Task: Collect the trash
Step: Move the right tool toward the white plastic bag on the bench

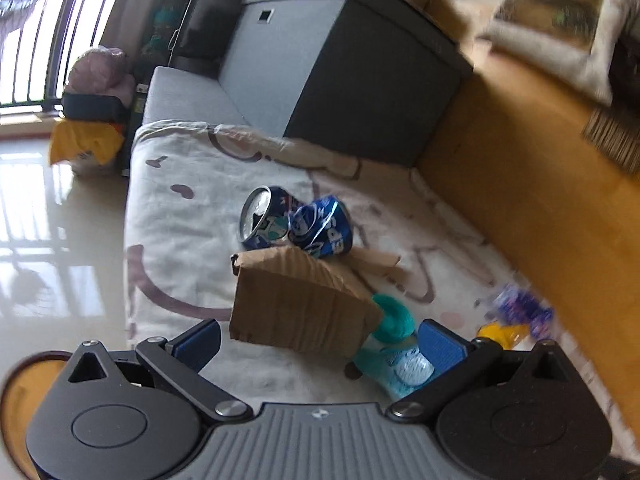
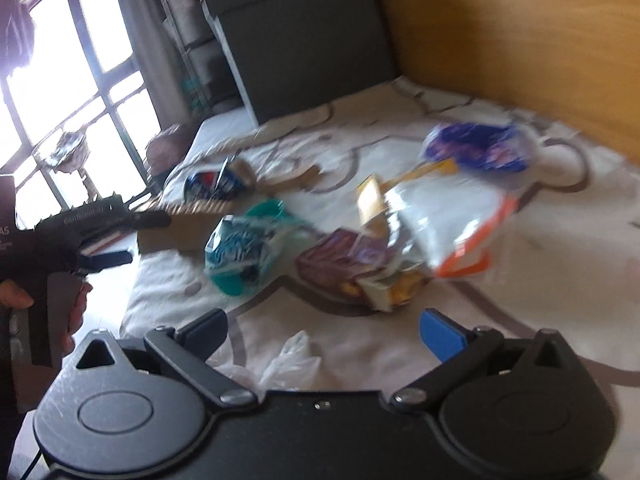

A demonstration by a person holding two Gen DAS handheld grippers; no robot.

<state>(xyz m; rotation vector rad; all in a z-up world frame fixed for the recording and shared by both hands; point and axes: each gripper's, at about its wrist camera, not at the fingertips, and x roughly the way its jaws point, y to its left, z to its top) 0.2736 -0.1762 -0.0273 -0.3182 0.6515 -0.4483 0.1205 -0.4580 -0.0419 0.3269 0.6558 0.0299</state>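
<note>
Trash lies on a white patterned bed sheet (image 1: 192, 216). In the left wrist view a crushed blue can (image 1: 296, 224) rests behind a folded cardboard piece (image 1: 296, 304). A teal packet (image 1: 396, 356) lies by the right finger. My left gripper (image 1: 320, 344) is open, just short of the cardboard. In the right wrist view my right gripper (image 2: 324, 332) is open over a crumpled white plastic bag (image 2: 288, 360). Ahead lie the teal packet (image 2: 240, 248), a purple box (image 2: 332, 264), a clear bag with orange edges (image 2: 448, 224) and a purple wrapper (image 2: 476, 148). All are blurred.
A dark grey storage box (image 1: 352, 64) stands at the far end of the bed. A wooden panel (image 1: 520, 184) runs along the right side. Glossy floor (image 1: 52, 240) lies left of the bed edge. A hand (image 2: 72, 312) holds the left gripper (image 2: 112, 236) at the left.
</note>
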